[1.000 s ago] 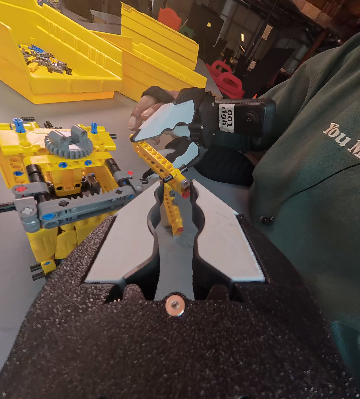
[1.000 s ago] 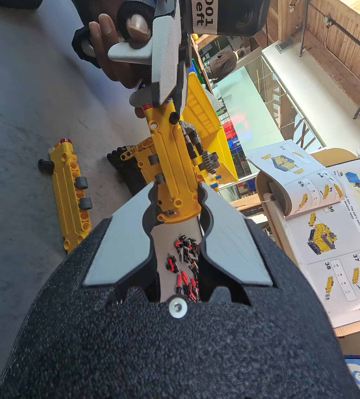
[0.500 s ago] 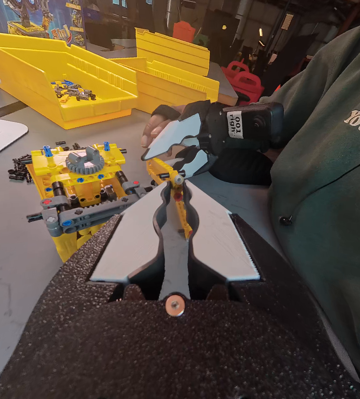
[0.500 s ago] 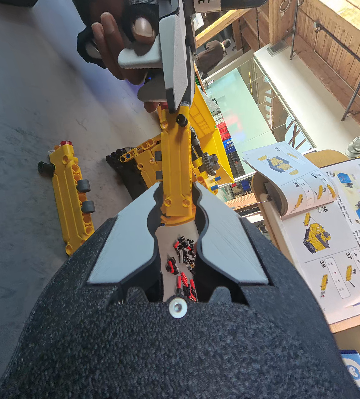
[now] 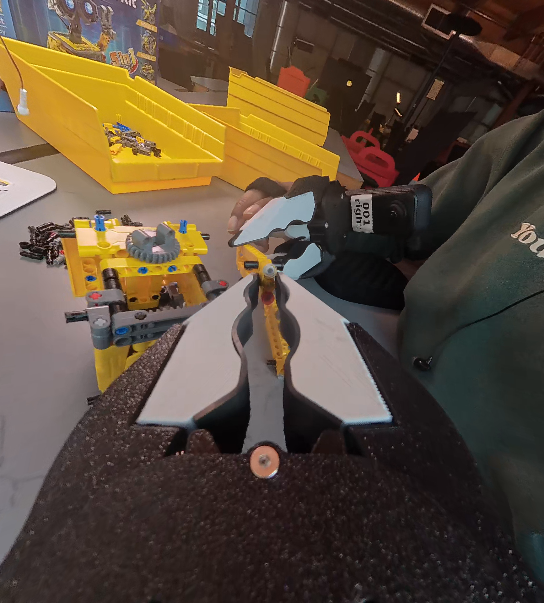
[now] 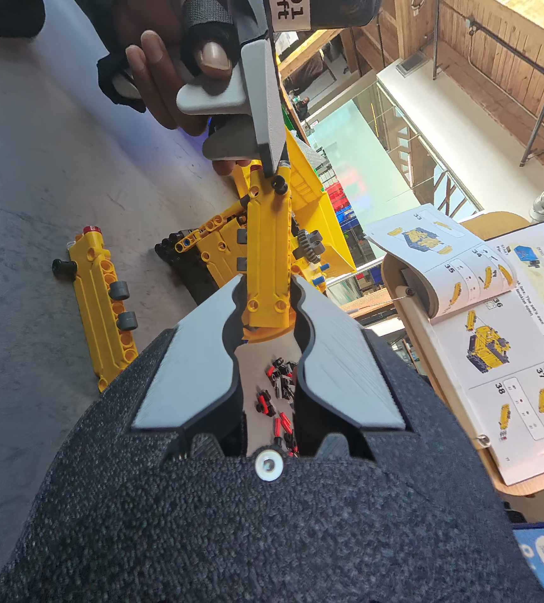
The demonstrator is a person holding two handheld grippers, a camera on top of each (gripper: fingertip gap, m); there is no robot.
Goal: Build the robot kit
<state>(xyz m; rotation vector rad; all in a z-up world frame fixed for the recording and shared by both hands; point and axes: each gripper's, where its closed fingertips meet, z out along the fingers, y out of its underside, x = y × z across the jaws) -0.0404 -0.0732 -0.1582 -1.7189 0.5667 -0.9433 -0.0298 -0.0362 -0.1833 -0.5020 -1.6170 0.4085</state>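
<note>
A long yellow panel with a black pin and a red pin at its far end is held between both grippers. My right gripper is shut on its near end. My left gripper is shut on its other end, where a small grey pin head shows at the fingertips; the panel runs edge-on between my fingers. In the right wrist view the left gripper comes in from above. In the left wrist view the right gripper is just beyond my tips. A part-built yellow model stands to the left.
A second yellow panel with grey bushes lies on the grey table. Loose black and red pins lie under the right gripper, and more pins behind the model. Yellow bins stand at the back. An open instruction booklet is on a wooden stand. My right fingertips sit around 5 cm from my left ones.
My left gripper's fingers have closed from a wide gap around the panel's end to a pinch on it. The panel has turned more upright in the right gripper.
</note>
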